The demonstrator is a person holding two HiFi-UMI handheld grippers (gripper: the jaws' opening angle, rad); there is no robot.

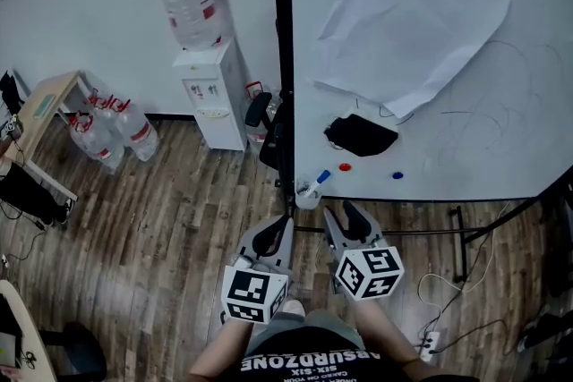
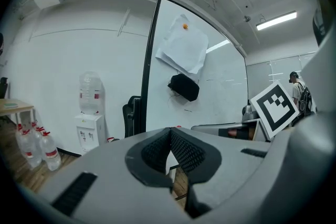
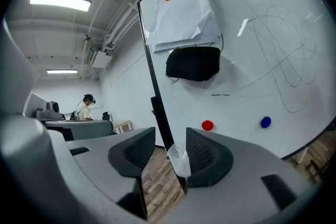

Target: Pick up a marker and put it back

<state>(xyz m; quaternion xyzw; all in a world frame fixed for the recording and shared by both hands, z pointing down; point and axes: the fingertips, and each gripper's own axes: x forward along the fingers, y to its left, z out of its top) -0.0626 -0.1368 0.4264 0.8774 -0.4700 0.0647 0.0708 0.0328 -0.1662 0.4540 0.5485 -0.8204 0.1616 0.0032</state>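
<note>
I judge nothing done yet: the blue-capped marker (image 1: 321, 177) stands in its cup (image 1: 307, 195) at the whiteboard's (image 1: 492, 148) lower left corner, ahead of my right tongs (image 3: 170, 150), which gape empty, while my left tongs (image 2: 170, 132) are pressed together on nothing.

Whiteboard (image 1: 519, 130) with paper (image 1: 403, 31), black eraser (image 1: 361, 136), red magnet (image 1: 346, 166), cup (image 1: 307, 194) holding marker (image 1: 322, 177)
</note>
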